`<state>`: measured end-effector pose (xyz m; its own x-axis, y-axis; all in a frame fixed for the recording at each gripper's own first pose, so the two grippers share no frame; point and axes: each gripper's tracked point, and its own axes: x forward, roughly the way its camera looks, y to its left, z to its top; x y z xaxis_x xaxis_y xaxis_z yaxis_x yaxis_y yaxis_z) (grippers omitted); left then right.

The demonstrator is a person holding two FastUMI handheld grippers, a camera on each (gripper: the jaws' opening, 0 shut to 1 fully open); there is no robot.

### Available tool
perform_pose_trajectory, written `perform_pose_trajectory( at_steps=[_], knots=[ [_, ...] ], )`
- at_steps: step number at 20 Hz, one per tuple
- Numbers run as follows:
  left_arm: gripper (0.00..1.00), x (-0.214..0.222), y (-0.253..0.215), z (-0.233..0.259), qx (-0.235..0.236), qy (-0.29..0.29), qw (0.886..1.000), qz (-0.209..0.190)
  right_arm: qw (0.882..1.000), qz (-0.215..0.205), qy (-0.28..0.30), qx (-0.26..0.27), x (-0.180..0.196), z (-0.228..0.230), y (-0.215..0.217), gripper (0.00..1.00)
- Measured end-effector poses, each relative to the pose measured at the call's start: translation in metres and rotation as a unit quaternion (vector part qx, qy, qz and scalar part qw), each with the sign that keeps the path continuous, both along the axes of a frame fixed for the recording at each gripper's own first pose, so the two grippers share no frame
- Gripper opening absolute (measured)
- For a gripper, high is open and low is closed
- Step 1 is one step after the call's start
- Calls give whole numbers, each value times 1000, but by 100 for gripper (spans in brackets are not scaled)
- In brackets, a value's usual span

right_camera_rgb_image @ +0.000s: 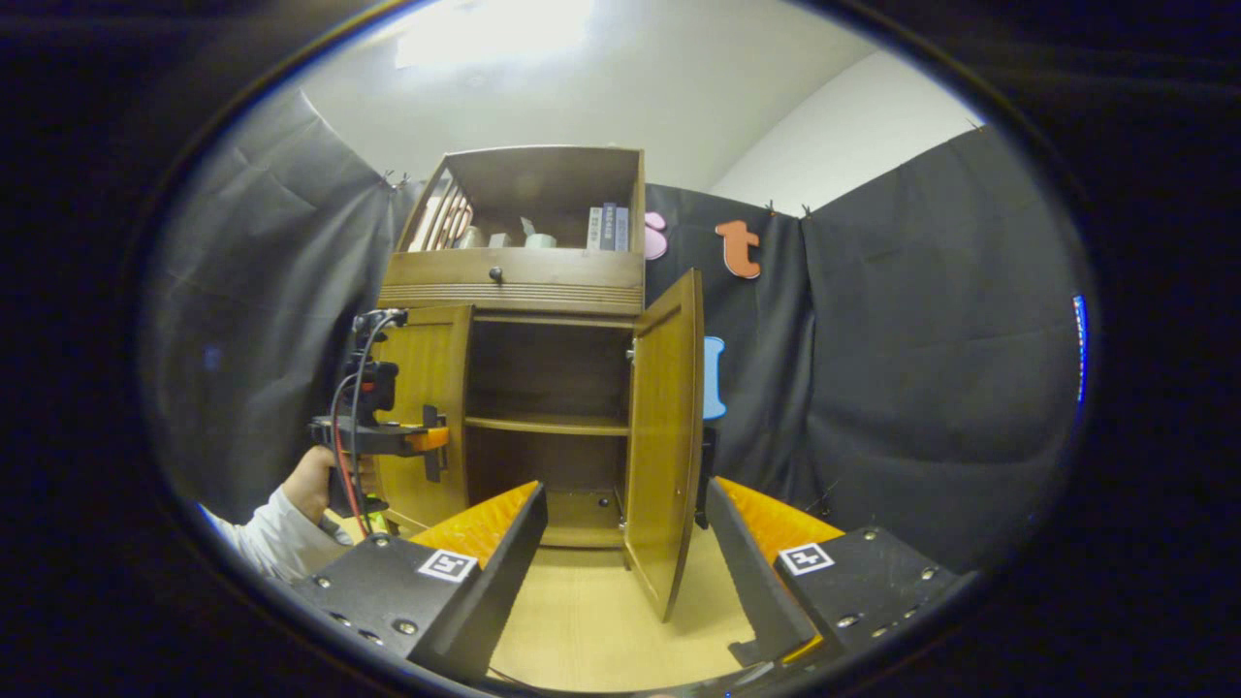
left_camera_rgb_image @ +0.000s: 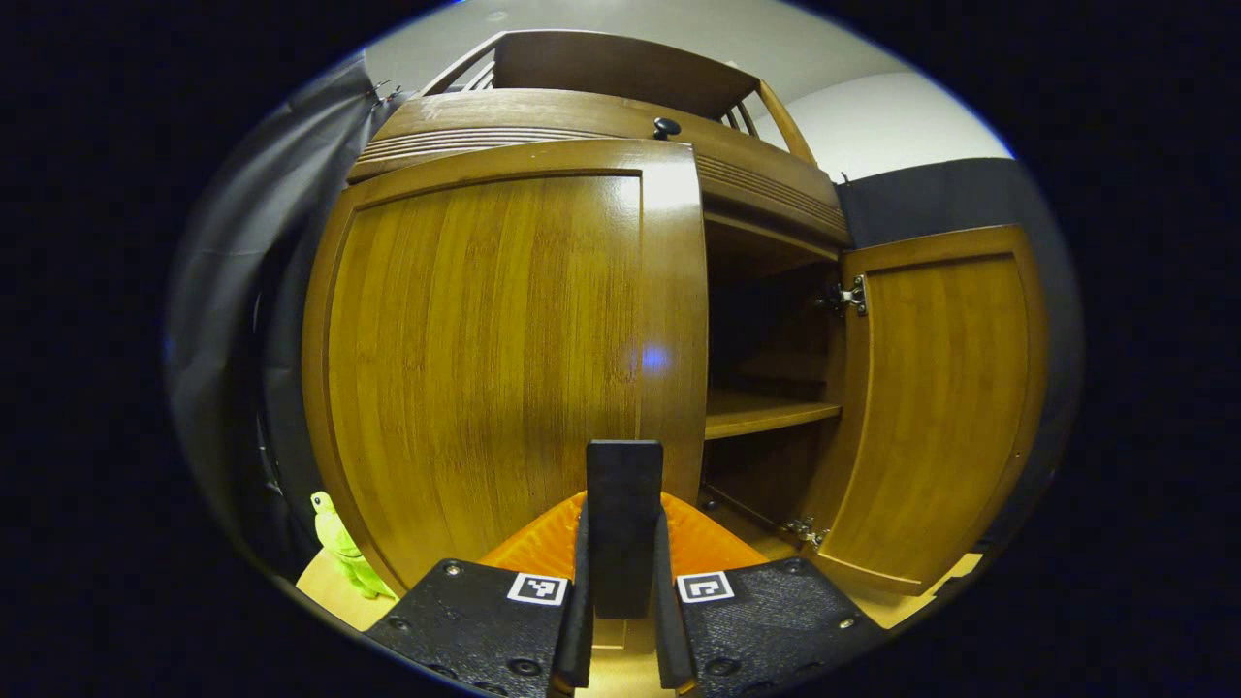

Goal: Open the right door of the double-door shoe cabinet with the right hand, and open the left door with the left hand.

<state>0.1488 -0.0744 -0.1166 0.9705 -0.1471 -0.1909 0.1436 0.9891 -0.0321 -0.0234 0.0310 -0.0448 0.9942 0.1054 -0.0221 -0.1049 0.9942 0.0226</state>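
Now on step two: right door (right_camera_rgb_image: pixel 664 436) swung wide, right gripper (right_camera_rgb_image: pixel 625 572) released, backed off. Left gripper (left_camera_rgb_image: pixel 622 543) clenched, apparently on edge of left door (left_camera_rgb_image: pixel 504 359), barely ajar. Next: pull outward along hinge arc.

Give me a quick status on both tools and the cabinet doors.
Left tool fingers together, at left door edge. Right tool open, holding nothing. Right door swung wide, left door ajar. Nothing in the way.
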Motion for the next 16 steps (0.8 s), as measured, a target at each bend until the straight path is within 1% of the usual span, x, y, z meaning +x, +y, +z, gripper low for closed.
perform_pose_trajectory(
  at_steps=[1, 3, 4, 5, 6, 7, 8, 9, 13, 16],
  knots=[
    [27, -1, -1, 3, 3, -2, 1000, -4, 1000, -6, -4, -2, 2, 1, -2, 100],
    [27, -9, 1, 5, 14, 0, 1000, -4, 1000, -19, -15, 3, 2, 7, -8, 95],
    [27, -16, 4, 5, 19, 4, 1000, -4, 999, -19, -22, 13, 1, 12, -7, 98],
    [27, -23, 6, 5, 20, 5, 1000, -2, 999, -14, -29, 25, -2, 15, -6, 97],
    [27, -27, 9, 6, 20, 8, 1000, -2, 999, -8, -33, 35, -1, 19, -5, 93],
    [28, -31, 10, 7, 22, 8, 1000, -2, 999, -7, -35, 40, 0, 20, -5, 93],
    [28, -35, 11, 9, 23, 8, 1000, -1, 998, -10, -36, 41, 0, 18, -8, 97],
    [28, -39, 12, 10, 26, 6, 1000, 0, 999, -14, -37, 38, -2, 17, -11, 92],
    [27, -50, 19, 11, 35, 1, 999, 7, 999, -5, -32, 26, -11, 12, -5, 93],
    [27, -59, 26, 13, 43, 6, 999, 16, 999, 0, -27, 17, -10, 8, 0, 93]
  ],
)
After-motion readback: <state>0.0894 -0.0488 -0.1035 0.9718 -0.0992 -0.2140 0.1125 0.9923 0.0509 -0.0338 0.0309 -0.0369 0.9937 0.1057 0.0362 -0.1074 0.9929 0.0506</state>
